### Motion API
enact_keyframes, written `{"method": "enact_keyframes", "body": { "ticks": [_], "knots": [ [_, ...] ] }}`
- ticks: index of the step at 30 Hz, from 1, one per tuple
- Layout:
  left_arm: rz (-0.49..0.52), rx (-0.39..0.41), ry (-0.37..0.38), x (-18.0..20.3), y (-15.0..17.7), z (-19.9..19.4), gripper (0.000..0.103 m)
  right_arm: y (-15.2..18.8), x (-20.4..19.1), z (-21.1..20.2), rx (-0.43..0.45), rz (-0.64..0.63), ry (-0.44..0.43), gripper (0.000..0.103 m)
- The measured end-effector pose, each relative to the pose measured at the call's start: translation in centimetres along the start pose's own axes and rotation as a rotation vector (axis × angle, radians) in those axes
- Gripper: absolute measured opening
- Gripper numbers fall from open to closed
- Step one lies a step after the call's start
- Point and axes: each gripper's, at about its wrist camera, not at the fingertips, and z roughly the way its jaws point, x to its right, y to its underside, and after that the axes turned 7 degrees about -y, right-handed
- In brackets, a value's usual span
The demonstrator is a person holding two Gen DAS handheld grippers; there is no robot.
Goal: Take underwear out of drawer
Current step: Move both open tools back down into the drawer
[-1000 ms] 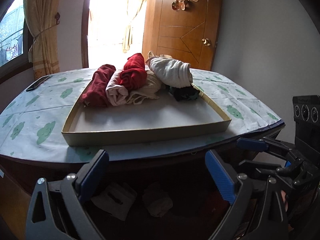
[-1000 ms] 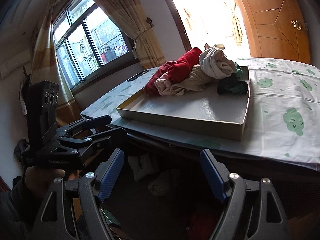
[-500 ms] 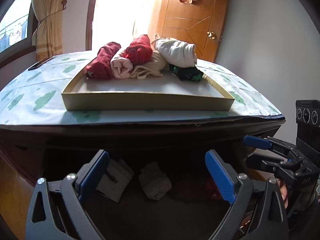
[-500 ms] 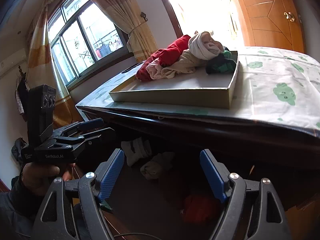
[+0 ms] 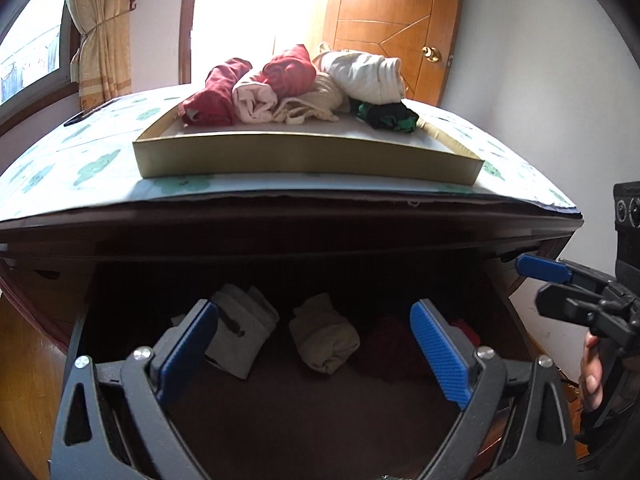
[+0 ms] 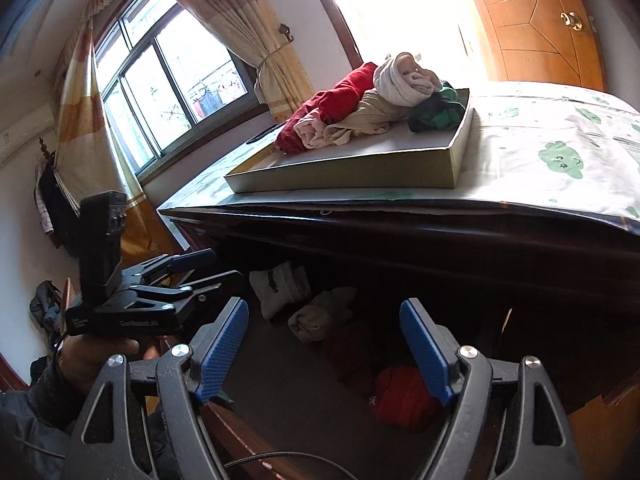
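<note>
Under the cloth-covered tabletop, the open drawer is holding rolled underwear: a beige roll is lying lengthwise, pointing near to far. Both the left gripper and the right gripper are hovering with jaws apart, gripping nothing.

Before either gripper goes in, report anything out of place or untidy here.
Nothing is damaged or spilled. The rolled garments are heaped loosely at the far end of the tray, not in rows, and the pieces in the open drawer lie scattered. Both grippers are open and empty.
</note>
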Motion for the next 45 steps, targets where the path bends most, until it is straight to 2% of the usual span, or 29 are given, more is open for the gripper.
{"method": "enact_keyframes", "body": {
  "ticks": [10,15,20,24,29,39,42,45],
  "knots": [
    [-0.013,-0.04,-0.027,-1.7,1.2,0.6,0.099,0.6,-1.5,-1.4,-0.069,-0.114,0.021,0.08],
    [-0.022,-0.077,-0.036,-2.5,1.9,1.1,0.099,0.8,-0.6,-1.3,-0.109,-0.125,0.058,0.08],
    [0.014,-0.108,-0.058,-2.9,2.0,1.6,0.099,1.0,0.7,0.2,-0.176,-0.152,0.103,0.08],
    [0.068,-0.13,-0.082,-2.8,1.8,1.9,0.099,1.4,1.1,2.1,-0.267,-0.208,0.123,0.08],
    [0.141,-0.154,-0.103,-2.6,1.4,2.3,0.099,2.3,0.3,4.1,-0.389,-0.34,0.164,0.08],
    [0.326,-0.237,-0.113,-1.9,0.8,4.1,0.099,2.3,0.7,7.4,-0.58,-0.379,0.18,0.08],
    [0.378,-0.257,-0.121,-1.9,0.5,4.6,0.099,1.6,1.4,7.6,-0.578,-0.288,0.11,0.08],
    [0.438,-0.29,-0.104,-1.7,0.4,5.4,0.099,1.1,1.5,7.2,-0.545,-0.265,0.088,0.08]
  ]
}}
